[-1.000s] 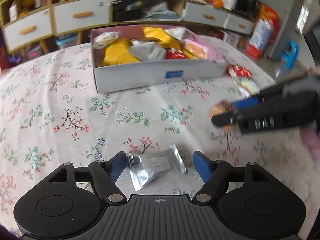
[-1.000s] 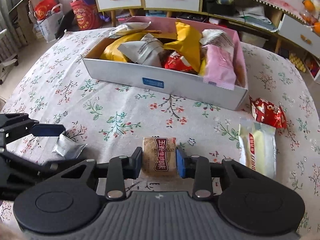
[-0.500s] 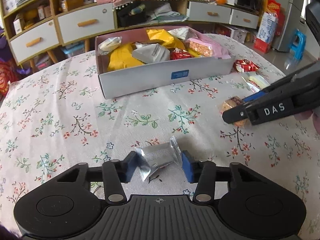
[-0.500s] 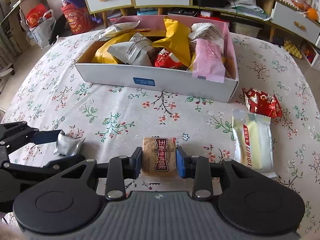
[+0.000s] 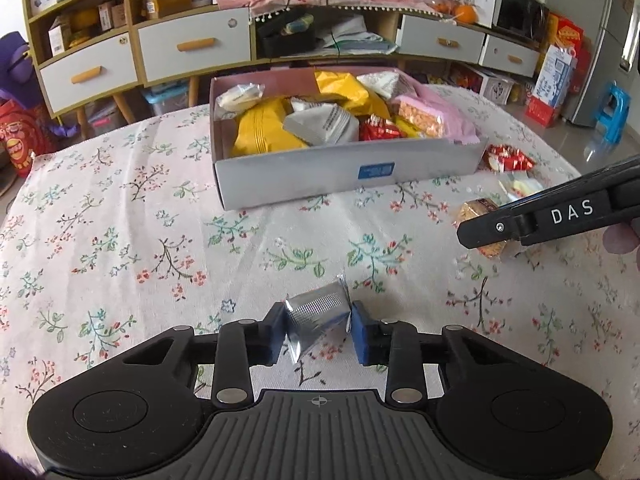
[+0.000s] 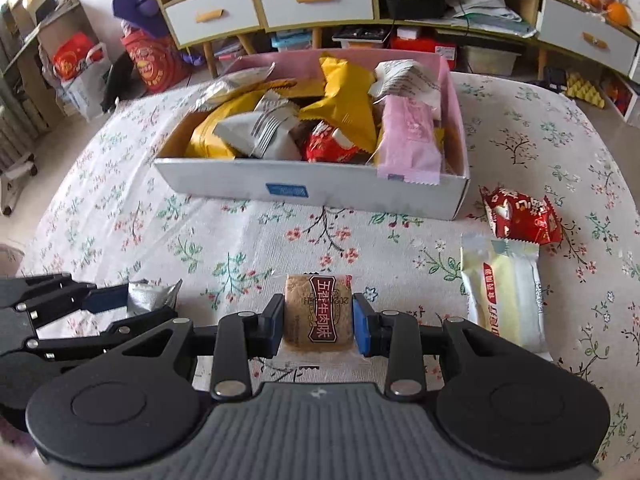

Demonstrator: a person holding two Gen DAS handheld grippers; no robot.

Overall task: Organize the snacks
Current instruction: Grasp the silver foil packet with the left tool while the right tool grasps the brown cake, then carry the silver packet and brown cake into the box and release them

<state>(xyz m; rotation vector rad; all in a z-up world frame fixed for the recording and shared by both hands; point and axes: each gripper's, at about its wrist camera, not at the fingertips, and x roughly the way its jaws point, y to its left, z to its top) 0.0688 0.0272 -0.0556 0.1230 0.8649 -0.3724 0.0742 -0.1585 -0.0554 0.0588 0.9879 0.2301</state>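
Note:
My left gripper is shut on a small silver foil snack packet and holds it above the floral tablecloth; it also shows in the right wrist view. My right gripper is shut on a square brown biscuit packet with a dark red label, seen from the side in the left wrist view. A white box with a pink inside stands ahead of both grippers, full of yellow, grey, red and pink snack packs.
A red snack packet and a pale yellow packet lie on the tablecloth right of the box. Beyond the round table's far edge stand drawers and shelves. Bags sit on the floor at the left.
My left gripper closed on the silver packet and lifted it off the cloth. My right gripper kept hold of the biscuit packet and rose a little.

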